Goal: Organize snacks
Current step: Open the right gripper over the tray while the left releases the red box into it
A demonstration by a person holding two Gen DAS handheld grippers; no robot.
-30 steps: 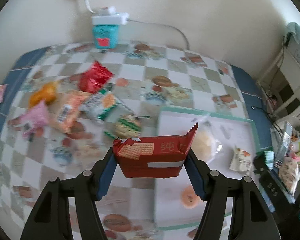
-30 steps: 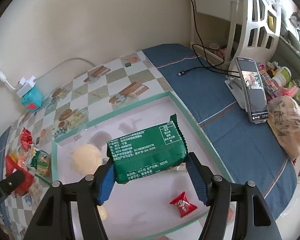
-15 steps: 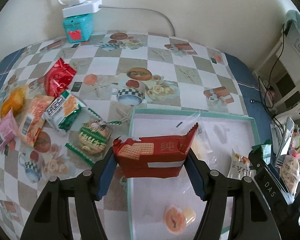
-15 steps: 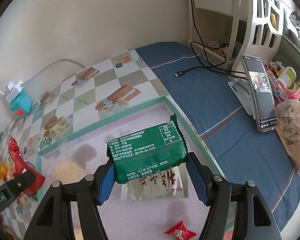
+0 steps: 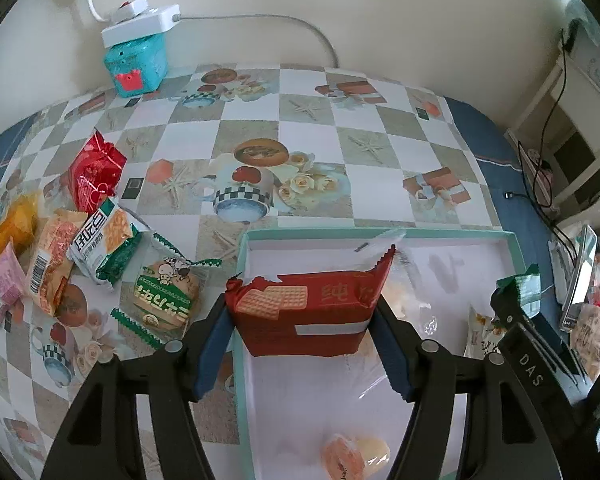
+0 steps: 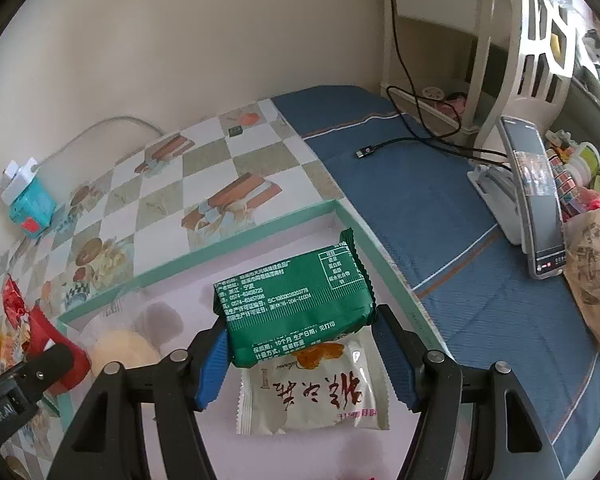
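My left gripper (image 5: 304,344) is shut on a red wafer packet (image 5: 308,312) and holds it above the left end of the shallow teal-rimmed tray (image 5: 380,234). My right gripper (image 6: 300,356) is shut on a green snack packet (image 6: 296,304) and holds it over the tray's right part (image 6: 236,232), above a white pastry packet (image 6: 312,392). A pale round bun in clear wrap (image 6: 120,350) and an orange sweet (image 5: 344,458) lie in the tray. Several loose snack packets (image 5: 100,240) lie on the checked tablecloth left of the tray.
A teal box with a white power strip (image 5: 138,58) stands at the back wall. A phone on a stand (image 6: 534,196), a black cable (image 6: 416,140) and a bagged item (image 6: 592,276) are on the blue cloth at the right. A white shelf (image 6: 540,40) stands behind.
Both grippers have moved forward and lower over the tray with their packets still held. The white pastry packet now shows under the green packet.
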